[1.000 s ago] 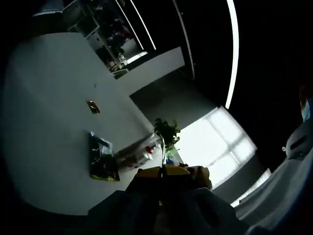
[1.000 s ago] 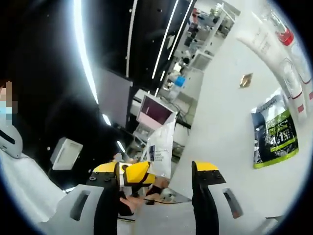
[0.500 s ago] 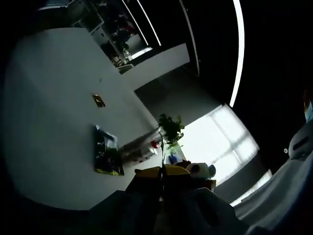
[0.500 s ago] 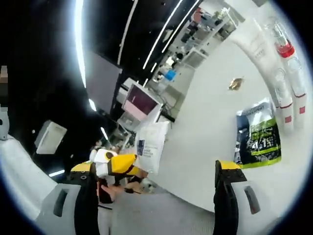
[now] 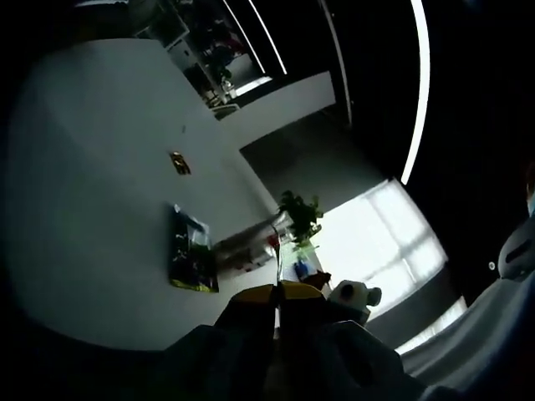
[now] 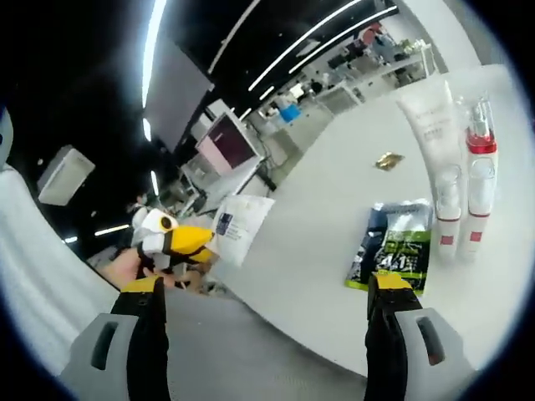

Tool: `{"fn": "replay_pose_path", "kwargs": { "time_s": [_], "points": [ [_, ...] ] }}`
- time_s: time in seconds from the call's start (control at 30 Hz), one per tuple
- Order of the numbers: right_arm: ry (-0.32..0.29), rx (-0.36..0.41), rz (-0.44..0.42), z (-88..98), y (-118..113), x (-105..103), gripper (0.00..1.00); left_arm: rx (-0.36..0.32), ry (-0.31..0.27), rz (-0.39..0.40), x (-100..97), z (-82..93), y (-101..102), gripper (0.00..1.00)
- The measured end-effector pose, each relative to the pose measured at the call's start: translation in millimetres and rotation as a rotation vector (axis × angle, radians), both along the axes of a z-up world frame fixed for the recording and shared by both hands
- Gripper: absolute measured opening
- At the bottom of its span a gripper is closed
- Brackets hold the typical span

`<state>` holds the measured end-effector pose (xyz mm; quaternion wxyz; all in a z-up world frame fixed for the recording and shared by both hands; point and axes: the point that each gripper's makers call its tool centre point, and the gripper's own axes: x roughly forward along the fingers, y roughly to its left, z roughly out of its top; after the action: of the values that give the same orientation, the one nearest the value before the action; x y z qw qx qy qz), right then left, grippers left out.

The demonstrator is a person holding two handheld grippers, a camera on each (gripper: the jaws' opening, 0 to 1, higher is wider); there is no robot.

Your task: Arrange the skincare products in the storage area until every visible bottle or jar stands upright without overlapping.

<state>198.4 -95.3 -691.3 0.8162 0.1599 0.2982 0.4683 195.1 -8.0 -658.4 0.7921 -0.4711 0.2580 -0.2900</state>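
Note:
In the right gripper view a white table (image 6: 318, 225) carries a black-and-green sachet (image 6: 393, 251), a white tube (image 6: 430, 125), two clear bottles with red bands (image 6: 447, 209) lying side by side, and a small gold packet (image 6: 389, 160). My right gripper (image 6: 266, 288) is open and empty, held off the table's near edge. My left gripper (image 6: 180, 242) comes in from the left, shut on a white sachet (image 6: 238, 225). In the left gripper view that gripper (image 5: 277, 292) is shut, with the sachet (image 5: 277, 251) seen edge-on as a thin line. The black-and-green sachet (image 5: 191, 259) and the bottles (image 5: 242, 251) lie beyond it.
A potted plant (image 5: 299, 215) stands past the table near a bright window. Shelves and a monitor (image 6: 230, 142) fill the dim room behind the table. A hand (image 6: 125, 269) holds the left gripper.
My right gripper's jaws have spread wider. The right view has swung toward the table, bringing tube, bottles and sachet more to the centre. The left view shifted slightly.

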Motion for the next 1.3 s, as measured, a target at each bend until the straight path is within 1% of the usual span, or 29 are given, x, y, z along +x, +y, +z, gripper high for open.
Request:
{"fn": "replay_pose_path", "kwargs": {
  "time_s": [0.07,0.1,0.17,0.3,0.33,0.4,0.43,0.5,0.6,0.73,0.83,0.97,1.03,1.1,1.3],
  "points": [
    [-0.028,-0.047,-0.004,-4.4,-9,3,0.99,-0.002,0.02,0.014,1.6,-3.4,3,0.0],
    [-0.02,-0.069,-0.002,-8.1,-14,3,0.99,-0.004,0.031,0.021,2.4,-4.9,4,0.0],
    [-0.027,-0.074,-0.005,-9.4,-19,3,0.99,-0.008,0.044,0.031,3.5,-6.8,6,0.0],
    [-0.047,-0.087,-0.039,-13.1,-30,8,0.99,-0.005,0.07,0.044,4.7,-10.9,7,0.0],
    [-0.069,-0.123,-0.051,-19.1,-35,11,0.99,-0.002,0.077,0.046,4.9,-12.3,8,0.0],
    [-0.059,-0.152,-0.037,-24.6,-35,6,0.99,0.0,0.092,0.04,5.6,-14.8,6,0.0],
    [-0.063,-0.147,-0.04,-24.8,-34,7,0.99,0.002,0.096,0.037,5.9,-15.2,5,0.0],
    [-0.095,-0.126,-0.039,-19.7,-31,9,0.99,0.005,0.1,0.038,8.1,-15.0,3,0.0],
    [-0.1,-0.133,-0.044,-22.2,-33,11,0.99,0.0,0.101,0.042,11.9,-14.8,1,0.0],
    [-0.102,-0.182,-0.043,-35.8,-38,14,0.99,0.005,0.116,0.039,17.0,-18.0,-3,0.0],
    [-0.112,-0.219,-0.003,-41.8,-34,9,0.99,0.016,0.123,0.044,20.3,-21.8,-4,0.0],
    [-0.116,-0.227,0.016,-43.2,-32,7,0.99,0.044,0.146,0.055,25.2,-33.2,-2,0.0],
    [-0.12,-0.233,0.007,-42.9,-33,9,0.99,0.062,0.16,0.061,28.1,-40.0,0,0.0],
    [-0.126,-0.237,0.003,-42.3,-34,9,0.99,0.077,0.158,0.06,30.9,-43.9,0,0.0],
    [-0.111,-0.235,0.003,-47.7,-35,13,0.99,0.114,0.185,0.054,37.1,-62.1,1,0.0]
  ]
}}
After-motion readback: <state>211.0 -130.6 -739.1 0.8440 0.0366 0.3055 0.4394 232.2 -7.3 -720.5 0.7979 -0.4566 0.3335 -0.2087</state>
